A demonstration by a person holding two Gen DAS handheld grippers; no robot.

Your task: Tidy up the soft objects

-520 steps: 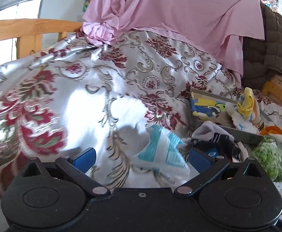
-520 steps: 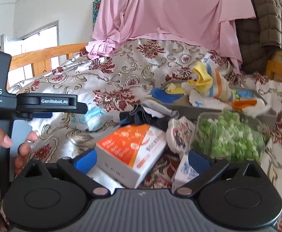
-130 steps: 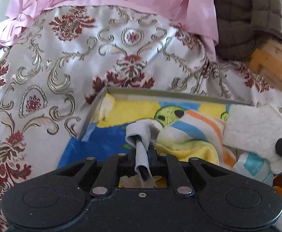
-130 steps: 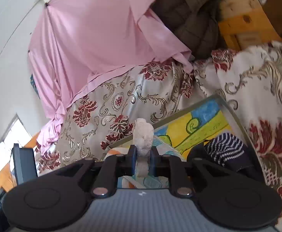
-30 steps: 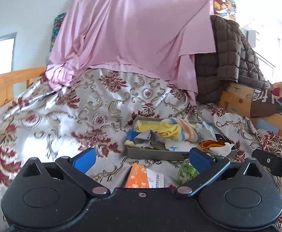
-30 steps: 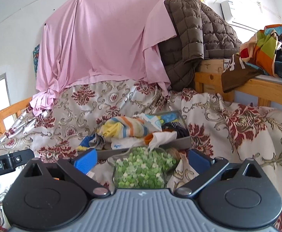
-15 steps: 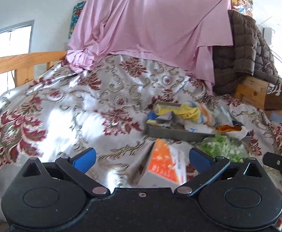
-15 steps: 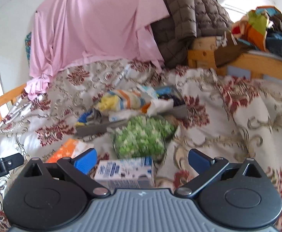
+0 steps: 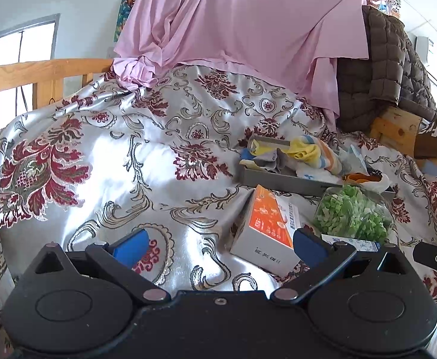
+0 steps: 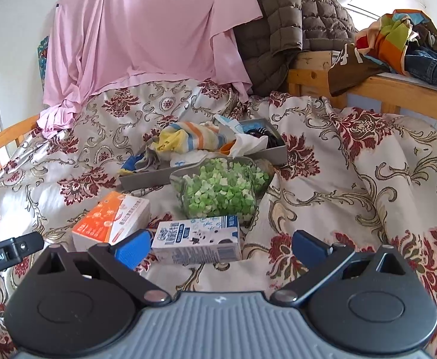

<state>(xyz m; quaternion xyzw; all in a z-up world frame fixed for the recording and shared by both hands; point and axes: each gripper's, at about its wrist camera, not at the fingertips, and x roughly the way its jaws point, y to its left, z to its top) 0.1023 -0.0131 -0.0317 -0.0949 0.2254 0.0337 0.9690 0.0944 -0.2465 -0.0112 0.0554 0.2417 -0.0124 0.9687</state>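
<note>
A grey tray (image 9: pixel 278 179) sits on the floral bedspread and holds a heap of soft things: a yellow and striped cloth (image 9: pixel 311 151), a grey sock (image 9: pixel 267 161), white cloths and a dark striped sock (image 10: pixel 263 134). The tray also shows in the right wrist view (image 10: pixel 158 176). My left gripper (image 9: pixel 218 243) is open and empty, well short of the tray. My right gripper (image 10: pixel 221 243) is open and empty, above the milk carton (image 10: pixel 197 239).
An orange and white box (image 9: pixel 266 227) lies in front of the tray. A clear bag of green pieces (image 10: pixel 221 190) leans against the tray's front wall. A wooden bed rail (image 9: pixel 24 74) runs at the left, a wooden frame with clothes (image 10: pixel 397 83) at the right.
Both grippers have pulled back from the tray and lowered. The box, the bag and the milk carton now lie closer in view. Earlier each gripper was shut on a cloth over the tray; both are open now.
</note>
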